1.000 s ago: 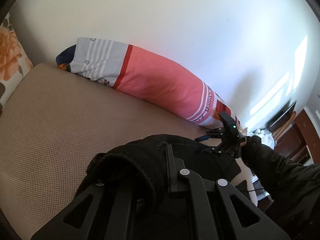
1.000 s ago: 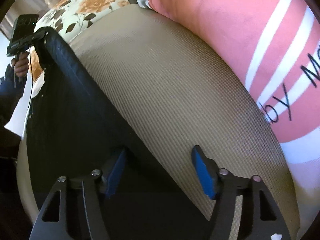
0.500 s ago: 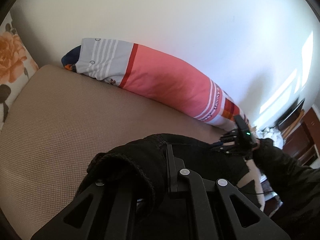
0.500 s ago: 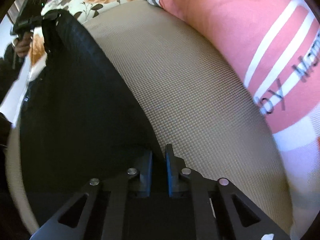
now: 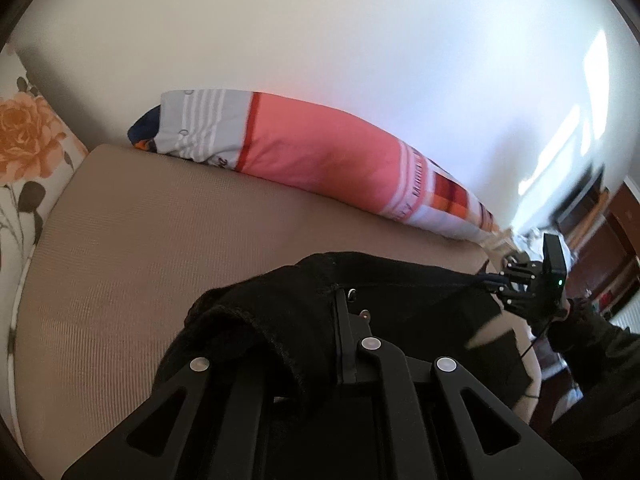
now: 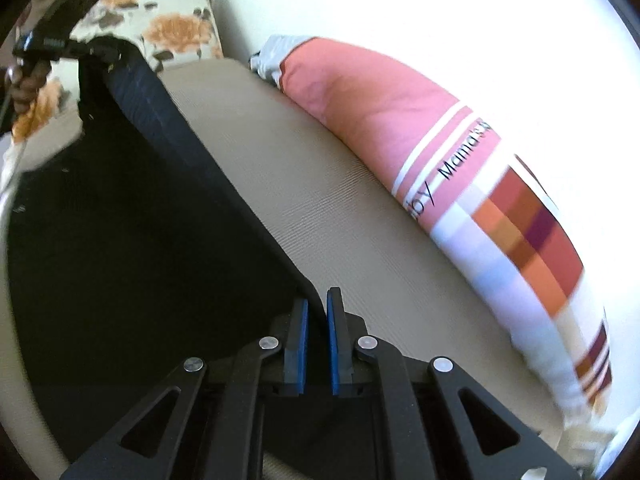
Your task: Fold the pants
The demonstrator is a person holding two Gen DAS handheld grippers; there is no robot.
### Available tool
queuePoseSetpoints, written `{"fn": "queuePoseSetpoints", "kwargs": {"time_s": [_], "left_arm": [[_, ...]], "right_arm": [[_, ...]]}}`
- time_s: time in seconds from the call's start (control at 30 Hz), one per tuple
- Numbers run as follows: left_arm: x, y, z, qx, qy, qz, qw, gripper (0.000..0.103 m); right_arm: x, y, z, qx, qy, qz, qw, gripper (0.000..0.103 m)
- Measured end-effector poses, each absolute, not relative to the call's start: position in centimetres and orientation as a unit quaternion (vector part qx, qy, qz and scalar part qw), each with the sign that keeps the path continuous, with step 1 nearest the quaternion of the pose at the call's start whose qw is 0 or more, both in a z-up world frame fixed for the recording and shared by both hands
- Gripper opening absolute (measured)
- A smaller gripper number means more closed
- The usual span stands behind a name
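Two views: black pants stretched above a tan mattress.
Left wrist view: left gripper [image 5: 340, 312] clamped on the bunched pants [image 5: 400, 292]; striped pink bolster pillow [image 5: 320, 156] behind.
Right wrist view: right gripper [image 6: 317, 320] pinching the pants [image 6: 132, 232] edge, mattress [image 6: 340, 220] beside.

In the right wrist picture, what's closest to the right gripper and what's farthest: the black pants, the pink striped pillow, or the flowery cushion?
1. Black pants: pinched in the right gripper, spreading left.
2. Pink striped pillow: to the right, along the wall.
3. Flowery cushion: far end of the bed, upper left.
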State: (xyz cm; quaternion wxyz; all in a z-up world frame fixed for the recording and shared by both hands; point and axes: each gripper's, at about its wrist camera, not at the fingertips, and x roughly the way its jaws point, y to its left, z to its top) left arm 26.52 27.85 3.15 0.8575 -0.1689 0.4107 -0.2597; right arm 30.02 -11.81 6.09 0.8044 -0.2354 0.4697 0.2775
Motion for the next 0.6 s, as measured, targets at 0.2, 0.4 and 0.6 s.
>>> {"fn": "queuePoseSetpoints", "kwargs": {"time_s": [0.2, 0.4, 0.6], "left_arm": [[20.7, 28.7, 2.6, -0.16, 0.427, -0.287, 0.842, 0.01], [15.3, 29.6, -1.7, -0.161, 0.492, -0.282, 0.808, 0.012], [12.6, 29.1, -5.7, -0.139, 0.554, -0.26, 0.779, 0.022]], "right_arm": [[22.2, -12.6, 8.0, -0.202, 0.488, 0.287, 0.799, 0.006], [16.5, -13.2, 5.3, -0.141, 0.546, 0.305, 0.768, 0.006], [14.1, -12.1, 0.4, -0.153, 0.583, 0.297, 0.74, 0.006]]}}
